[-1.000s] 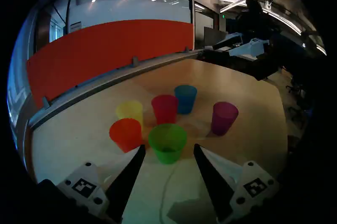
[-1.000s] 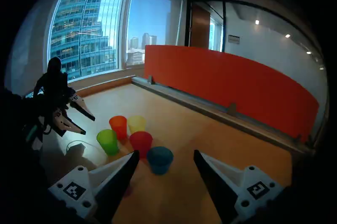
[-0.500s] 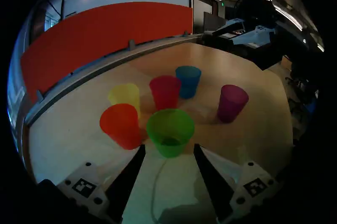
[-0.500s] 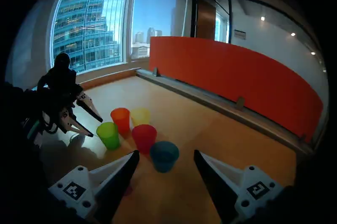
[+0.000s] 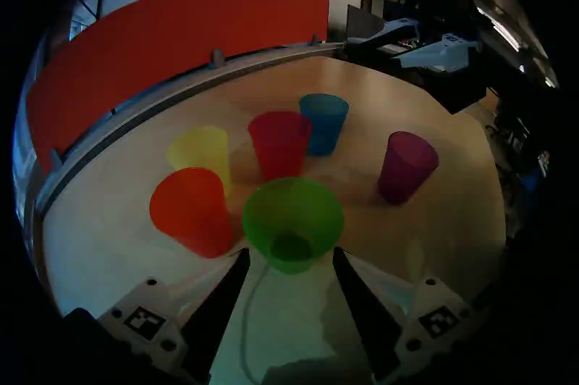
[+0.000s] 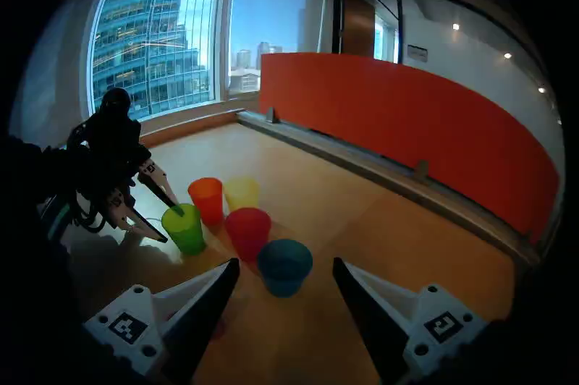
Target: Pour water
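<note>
Jaws wide, the left gripper (image 5: 289, 255) has the translucent green plastic cup (image 5: 293, 218) at its fingertips, nearest of the cups; a skewed squeeze could tip it into the orange plastic cup (image 5: 189, 210) just left.

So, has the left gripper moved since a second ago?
Yes, the left gripper came forward toward the green cup, now at its fingertips.

Upright plastic cups clustered on table (image 5: 376, 95): green cup (image 5: 292, 229), orange cup (image 5: 189, 209), yellow cup (image 5: 200, 153), red cup (image 5: 279, 142), blue cup (image 5: 323, 121), w/ purple cup (image 5: 407, 165) apart.
</note>
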Demonstrator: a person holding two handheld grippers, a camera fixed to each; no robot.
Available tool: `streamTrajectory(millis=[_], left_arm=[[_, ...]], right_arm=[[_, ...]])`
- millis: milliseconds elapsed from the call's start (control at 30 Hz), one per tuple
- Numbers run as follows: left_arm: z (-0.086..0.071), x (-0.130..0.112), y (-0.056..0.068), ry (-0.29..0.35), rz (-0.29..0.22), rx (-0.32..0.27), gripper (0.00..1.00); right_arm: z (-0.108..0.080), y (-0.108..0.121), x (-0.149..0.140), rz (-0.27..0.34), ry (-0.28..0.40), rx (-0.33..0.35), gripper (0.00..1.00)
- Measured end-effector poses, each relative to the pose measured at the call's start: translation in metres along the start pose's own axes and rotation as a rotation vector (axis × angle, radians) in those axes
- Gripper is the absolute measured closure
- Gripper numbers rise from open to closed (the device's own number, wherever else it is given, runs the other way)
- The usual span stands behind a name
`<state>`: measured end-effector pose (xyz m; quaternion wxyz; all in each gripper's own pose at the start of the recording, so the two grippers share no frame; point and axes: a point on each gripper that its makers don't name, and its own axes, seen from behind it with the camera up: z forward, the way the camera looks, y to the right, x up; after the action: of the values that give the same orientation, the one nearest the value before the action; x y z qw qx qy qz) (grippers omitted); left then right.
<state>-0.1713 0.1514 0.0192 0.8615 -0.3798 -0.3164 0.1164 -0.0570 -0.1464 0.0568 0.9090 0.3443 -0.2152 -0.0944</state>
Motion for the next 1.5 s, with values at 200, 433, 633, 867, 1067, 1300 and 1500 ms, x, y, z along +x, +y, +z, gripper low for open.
streamTrajectory(millis=[200,433,633,867,1067,1300,1500], left_arm=[[0.009,0.003,0.000,-0.014,0.000,-0.011,0.15],[0.017,0.004,-0.002,-0.022,0.009,-0.005,0.15],[0.020,0.007,0.000,-0.018,-0.003,-0.010,0.15],[0.022,0.008,-0.001,-0.011,-0.018,-0.014,0.15],[0.024,0.007,-0.004,-0.014,-0.003,-0.002,0.16],[0.022,0.008,0.000,-0.008,-0.002,-0.014,0.19],[0.021,0.010,0.000,0.003,0.007,-0.014,0.19]], right_arm=[[0.007,0.001,-0.001,0.002,-0.006,0.007,0.00],[0.013,0.001,-0.004,0.006,-0.012,0.014,0.00],[0.017,0.002,-0.008,0.007,-0.021,0.017,0.00],[0.023,0.002,-0.013,0.009,-0.033,0.020,0.00],[0.027,0.000,-0.020,0.005,-0.047,0.026,0.00],[0.034,-0.004,-0.029,0.005,-0.069,0.034,0.00],[0.044,-0.005,-0.043,0.002,-0.098,0.031,0.00]])
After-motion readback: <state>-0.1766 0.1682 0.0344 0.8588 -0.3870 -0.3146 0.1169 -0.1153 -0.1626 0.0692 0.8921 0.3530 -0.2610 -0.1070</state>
